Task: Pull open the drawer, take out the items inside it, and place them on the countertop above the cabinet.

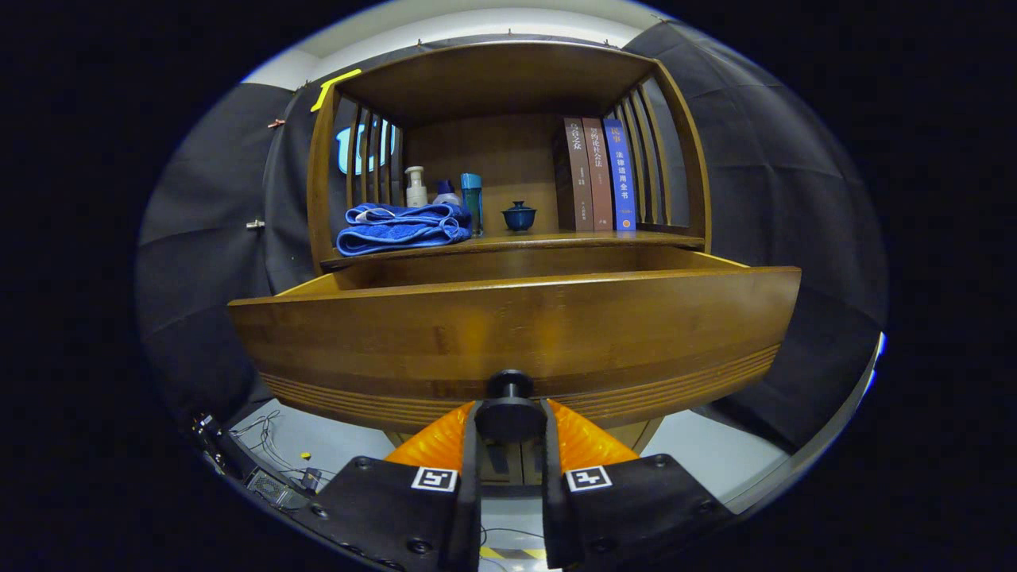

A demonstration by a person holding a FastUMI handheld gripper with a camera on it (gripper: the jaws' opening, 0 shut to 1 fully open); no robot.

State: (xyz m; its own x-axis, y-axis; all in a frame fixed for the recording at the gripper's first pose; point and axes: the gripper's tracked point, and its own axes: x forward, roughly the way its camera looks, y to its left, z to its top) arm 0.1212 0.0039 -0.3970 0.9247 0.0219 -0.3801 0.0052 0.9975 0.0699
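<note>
A wooden cabinet's drawer (508, 334) stands pulled out toward me, its broad front panel close ahead. Its dark round knob (509, 405) sits between my fingers, and my gripper (509, 425) is shut on it, one finger pressing each side. The drawer's inside is hidden behind the front panel, so I cannot tell what lies in it. Above the drawer runs the countertop (556, 238). On it rest a folded blue towel (401, 226), a white pump bottle (415, 189), a teal bottle (472, 202), a small blue lidded cup (519, 216) and three upright books (600, 175).
Slatted wooden sides (369, 155) and a wooden top (493, 75) frame the countertop space. Bare countertop lies between the cup and the books. Black cloth walls stand on both sides. Cables and a small device (270, 477) lie on the pale floor at the lower left.
</note>
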